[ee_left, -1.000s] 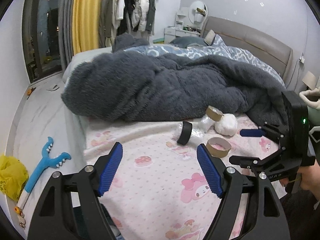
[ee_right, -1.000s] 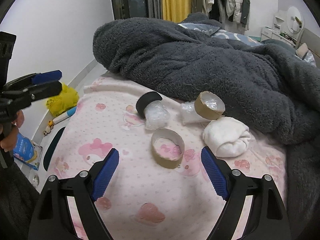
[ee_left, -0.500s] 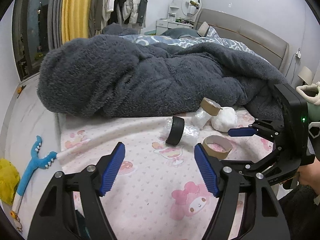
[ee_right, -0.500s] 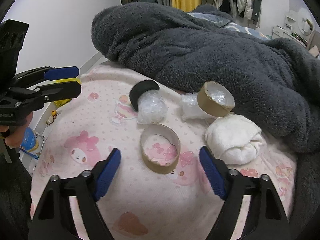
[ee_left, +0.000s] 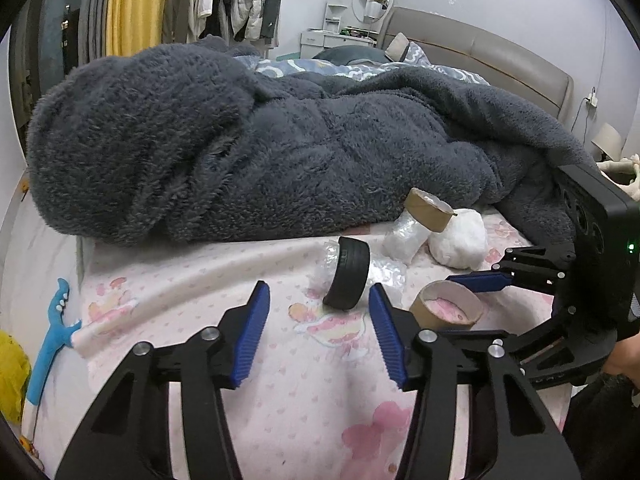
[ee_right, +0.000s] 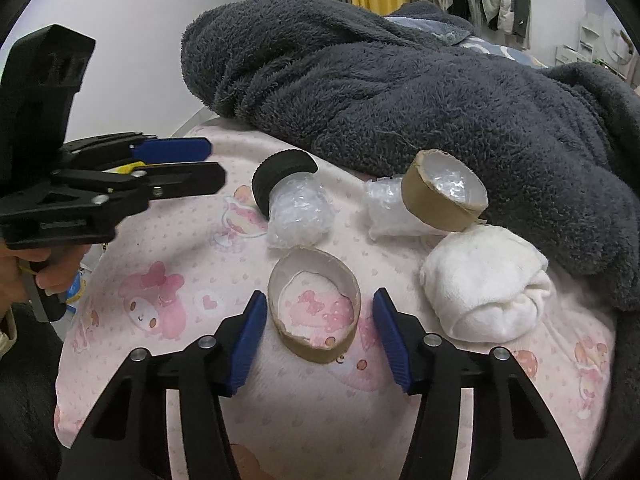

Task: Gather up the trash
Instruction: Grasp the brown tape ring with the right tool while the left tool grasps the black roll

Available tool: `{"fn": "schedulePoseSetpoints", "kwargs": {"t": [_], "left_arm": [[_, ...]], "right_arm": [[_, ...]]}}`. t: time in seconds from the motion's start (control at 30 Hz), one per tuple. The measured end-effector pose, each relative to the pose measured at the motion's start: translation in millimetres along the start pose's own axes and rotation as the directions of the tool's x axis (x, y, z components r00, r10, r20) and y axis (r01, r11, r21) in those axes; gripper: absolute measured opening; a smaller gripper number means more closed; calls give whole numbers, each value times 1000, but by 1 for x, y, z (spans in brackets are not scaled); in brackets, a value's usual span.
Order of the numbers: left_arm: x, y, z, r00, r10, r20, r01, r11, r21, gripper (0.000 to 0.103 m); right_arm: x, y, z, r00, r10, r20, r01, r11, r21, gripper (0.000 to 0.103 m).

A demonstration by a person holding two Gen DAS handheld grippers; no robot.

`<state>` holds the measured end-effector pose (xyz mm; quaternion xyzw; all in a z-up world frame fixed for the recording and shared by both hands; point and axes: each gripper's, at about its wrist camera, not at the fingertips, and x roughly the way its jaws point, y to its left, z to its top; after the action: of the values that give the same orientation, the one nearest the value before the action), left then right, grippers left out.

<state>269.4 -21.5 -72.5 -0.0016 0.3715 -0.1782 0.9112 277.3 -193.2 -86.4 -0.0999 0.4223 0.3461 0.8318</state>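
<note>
Trash lies on a pink patterned bed sheet (ee_right: pixel 168 304). An empty cardboard tape ring (ee_right: pixel 314 306) lies flat between the open fingers of my right gripper (ee_right: pixel 318 330); it also shows in the left wrist view (ee_left: pixel 450 306). A black ring (ee_left: pixel 347 274) stuffed with crumpled clear plastic (ee_right: pixel 300 214) stands just ahead of my open left gripper (ee_left: pixel 318 330). A second cardboard ring (ee_right: pixel 444 196) leans on plastic wrap (ee_right: pixel 390 216). A white wad (ee_right: pixel 486 286) lies beside it.
A thick dark grey fleece blanket (ee_left: pixel 248 148) is heaped behind the trash. A blue toy (ee_left: pixel 52 332) and a yellow bag (ee_left: pixel 12 384) lie on the floor left of the bed. A headboard (ee_left: pixel 500 64) and dresser stand far back.
Both grippers have moved forward and down toward the trash. The right gripper's fingers now flank the flat cardboard ring; the left gripper has come close to the black ring.
</note>
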Motion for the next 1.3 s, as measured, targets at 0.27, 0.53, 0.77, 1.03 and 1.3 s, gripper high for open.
{"fn": "schedulePoseSetpoints", "kwargs": {"t": [0.27, 0.53, 0.77, 1.03, 1.3], "left_arm": [[13, -9, 5, 1000, -7, 4, 7, 1000, 14, 47], [20, -16, 8, 1000, -12, 0, 12, 1000, 22, 43], [24, -18, 9, 1000, 2, -9, -2, 1000, 18, 37], [28, -18, 11, 999, -13, -35, 13, 1000, 0, 26], [23, -20, 13, 999, -10, -31, 9, 1000, -6, 24]], "right_arm": [[-1, 0, -2, 1000, 16, 13, -15, 1000, -23, 42], [-7, 0, -1, 999, 24, 33, -23, 999, -23, 41], [-11, -2, -3, 999, 25, 38, -25, 1000, -17, 41], [-15, -2, -3, 999, 28, 39, -27, 999, -18, 41], [-25, -1, 2, 999, 18, 51, -17, 1000, -20, 41]]}}
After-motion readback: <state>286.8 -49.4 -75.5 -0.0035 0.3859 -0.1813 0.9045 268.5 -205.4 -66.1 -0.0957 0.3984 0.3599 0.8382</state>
